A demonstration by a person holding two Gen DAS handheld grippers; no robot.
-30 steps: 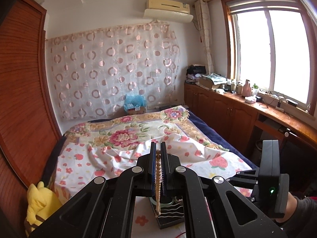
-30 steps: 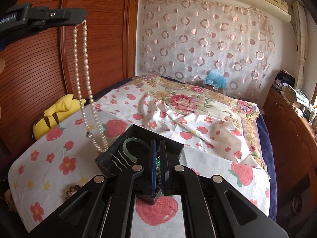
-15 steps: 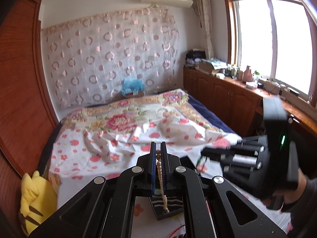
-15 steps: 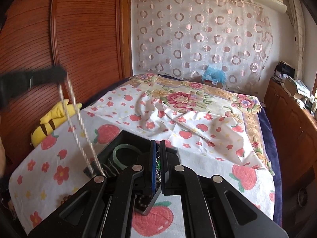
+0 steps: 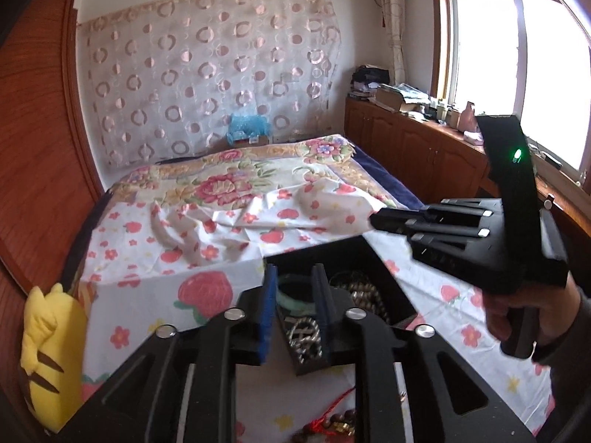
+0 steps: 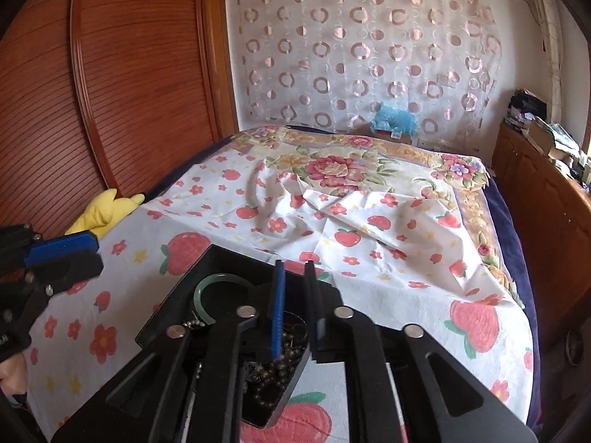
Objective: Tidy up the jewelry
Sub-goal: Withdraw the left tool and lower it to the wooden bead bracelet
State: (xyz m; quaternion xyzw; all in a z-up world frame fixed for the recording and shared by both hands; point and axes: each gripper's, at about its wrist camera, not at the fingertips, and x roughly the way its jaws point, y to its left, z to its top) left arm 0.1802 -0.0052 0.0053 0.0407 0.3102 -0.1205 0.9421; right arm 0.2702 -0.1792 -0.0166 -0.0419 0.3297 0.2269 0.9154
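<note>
- While both grippers hang over the bedspread (image 6: 388,288), the black tray (image 6: 207,265) is seen below them on the strawberry print, already holding jewelry.
- The left gripper (image 5: 294,295) is parted a little — its jaws have just been opening, and nothing is pinched between the blue pads; the pearl necklace (image 5: 304,334) is seen lying coiled in the tray beneath them.
- The right gripper (image 6: 295,295) is likewise only slightly apart, its jaws having just been opening, with nothing gripped; a string of dark beads (image 6: 277,365) is heaped in the tray compartment under it.
- A green bangle (image 6: 207,295) is laid in the neighbouring compartment.
- Strands are judged light, limp and slippery — likely to slide and tangle, so a pinch across a bunched section is advised.
- The bangle is judged stiff, smooth and breakable; its rim is best taken squarely.
- Red-corded beads (image 5: 332,424) are left on the bedspread, near the tray.
</note>
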